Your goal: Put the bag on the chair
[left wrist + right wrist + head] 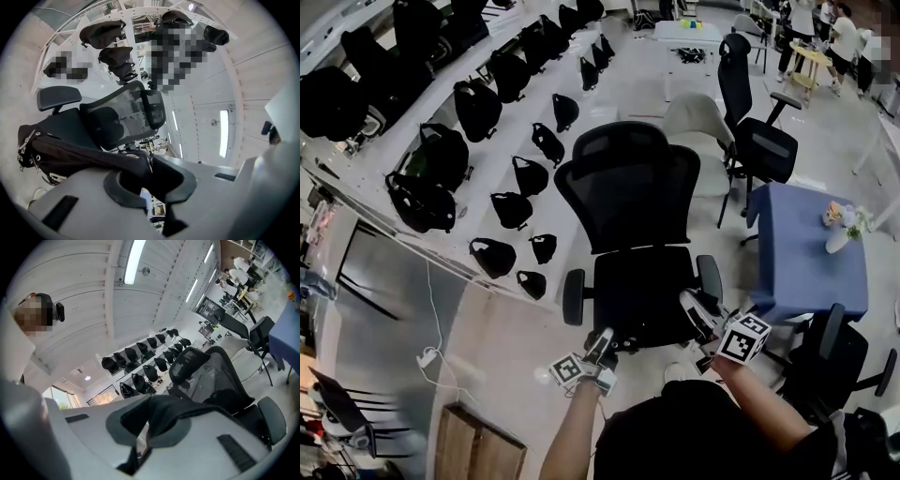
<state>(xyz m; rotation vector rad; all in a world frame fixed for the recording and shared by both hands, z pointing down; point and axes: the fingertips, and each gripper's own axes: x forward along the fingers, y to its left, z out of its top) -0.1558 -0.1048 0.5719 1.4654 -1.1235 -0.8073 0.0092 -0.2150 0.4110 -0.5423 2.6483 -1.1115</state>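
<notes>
Left tongs [602, 349] clenched on dark fabric of the bag [70, 157]. In the left gripper view the bag stretches away left of the jaws, with metal fittings at its far end. The bag hangs between both tongs at the front edge of the chair [633, 216] seat and looks not yet set down. The head view can't separate it from the black seat. Right tongs [701, 317] clenched on another fold of the same bag. To do it well: hold both grips tight and level, carry the bag over the seat centre clear of both armrests, lower until the seat takes the weight, then release. Blue worktop [811, 253] at right, well apart, no obstacle.
</notes>
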